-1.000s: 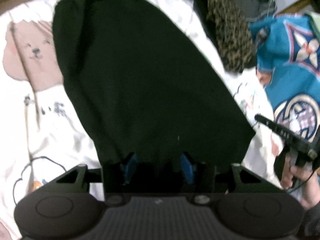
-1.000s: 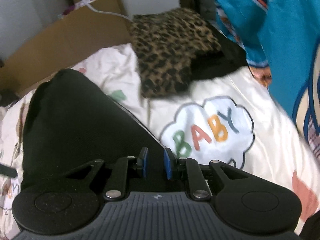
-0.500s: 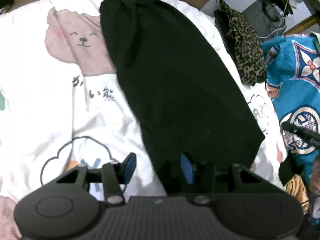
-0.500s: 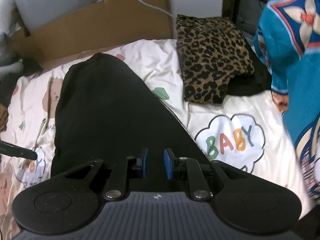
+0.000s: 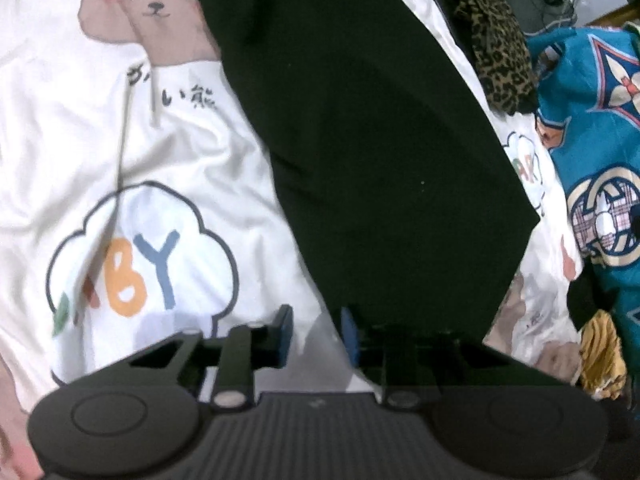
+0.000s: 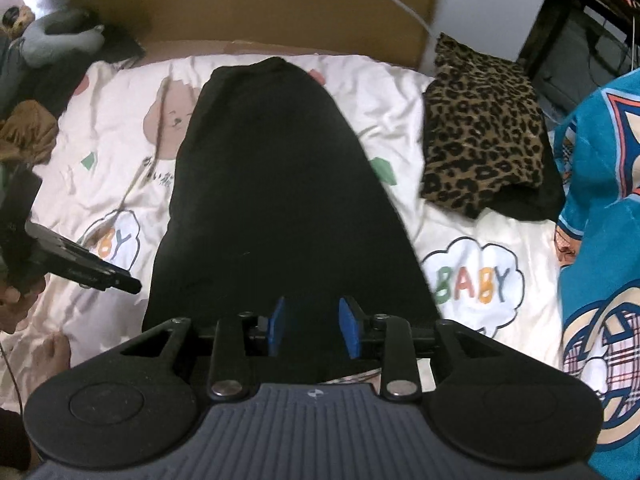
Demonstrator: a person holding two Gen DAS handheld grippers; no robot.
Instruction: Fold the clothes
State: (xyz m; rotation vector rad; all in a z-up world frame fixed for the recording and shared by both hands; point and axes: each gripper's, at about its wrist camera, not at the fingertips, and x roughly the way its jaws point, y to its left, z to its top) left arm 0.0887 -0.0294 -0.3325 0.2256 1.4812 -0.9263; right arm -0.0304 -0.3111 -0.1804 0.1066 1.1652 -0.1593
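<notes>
Right gripper [image 6: 311,325] higher now, above black garment [image 6: 280,184]

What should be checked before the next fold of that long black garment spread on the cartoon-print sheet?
1. The long black garment lies flat and spread on the white cartoon-print sheet: ok.
2. Left gripper has cloth between its blue pads: not ok; the jaws are closing over bare sheet, beside the garment's near corner.
3. Right gripper is free of the cloth: ok; its jaws are opening above the garment and the pads press nothing.
4. The folded leopard-print cloth sits apart from the garment: ok.
5. The garment's near hem is smooth: cannot tell; the grippers hide it.
</notes>
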